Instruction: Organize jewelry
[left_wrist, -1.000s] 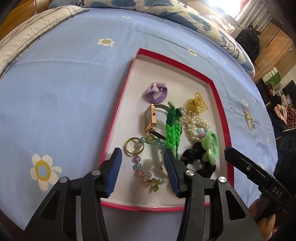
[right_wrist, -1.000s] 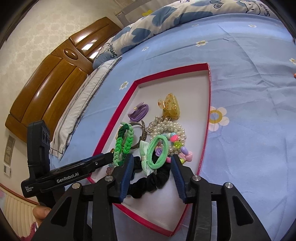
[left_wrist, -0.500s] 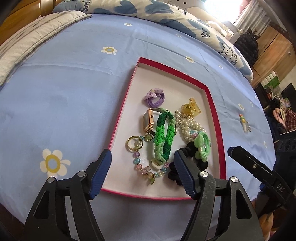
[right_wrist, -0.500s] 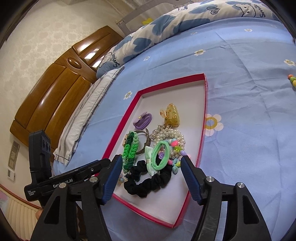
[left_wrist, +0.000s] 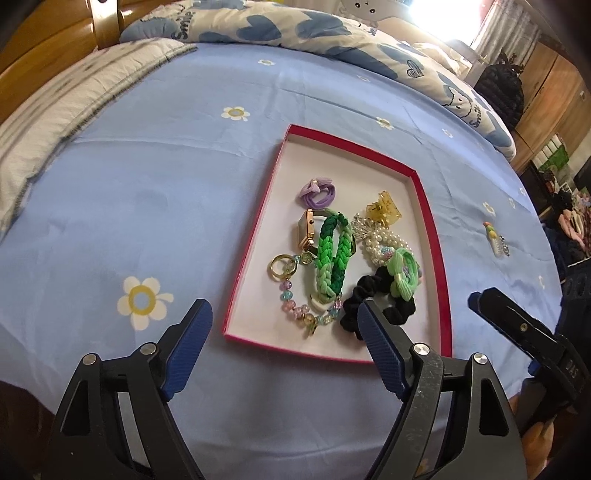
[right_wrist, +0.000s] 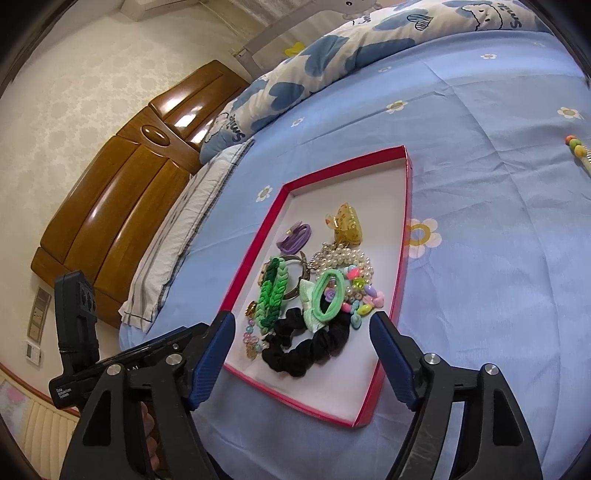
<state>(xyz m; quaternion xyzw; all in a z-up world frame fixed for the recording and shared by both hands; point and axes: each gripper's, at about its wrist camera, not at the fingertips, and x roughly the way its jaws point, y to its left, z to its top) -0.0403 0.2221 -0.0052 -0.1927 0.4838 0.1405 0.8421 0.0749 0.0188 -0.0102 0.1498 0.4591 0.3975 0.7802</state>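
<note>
A red-rimmed white tray (left_wrist: 432, 221) (right_wrist: 404, 206) lies on the blue bed sheet. In it lie a purple hair tie (left_wrist: 318, 192) (right_wrist: 294, 236), a gold watch (left_wrist: 306, 229), a green braided band (left_wrist: 332, 254) (right_wrist: 271, 291), a pearl bracelet (left_wrist: 380, 240) (right_wrist: 341, 258), a yellow claw clip (left_wrist: 384, 212) (right_wrist: 343, 223), a light green hair tie (left_wrist: 403, 273) (right_wrist: 327, 297), a black scrunchie (left_wrist: 373, 306) (right_wrist: 308, 349) and a beaded chain with a gold ring (left_wrist: 291, 291). My left gripper (left_wrist: 284, 343) is open and empty, above the tray's near edge. My right gripper (right_wrist: 301, 354) is open and empty, near the scrunchie end.
A small colourful beaded piece (left_wrist: 495, 236) (right_wrist: 578, 147) lies on the sheet right of the tray. A blue heart-print duvet (left_wrist: 332, 26) and a striped pillow (left_wrist: 55, 107) lie at the far side. A wooden headboard (right_wrist: 122, 206) stands behind.
Both grippers have opened wider and pulled back and up from the tray. The jewelry in the tray has stayed put.
</note>
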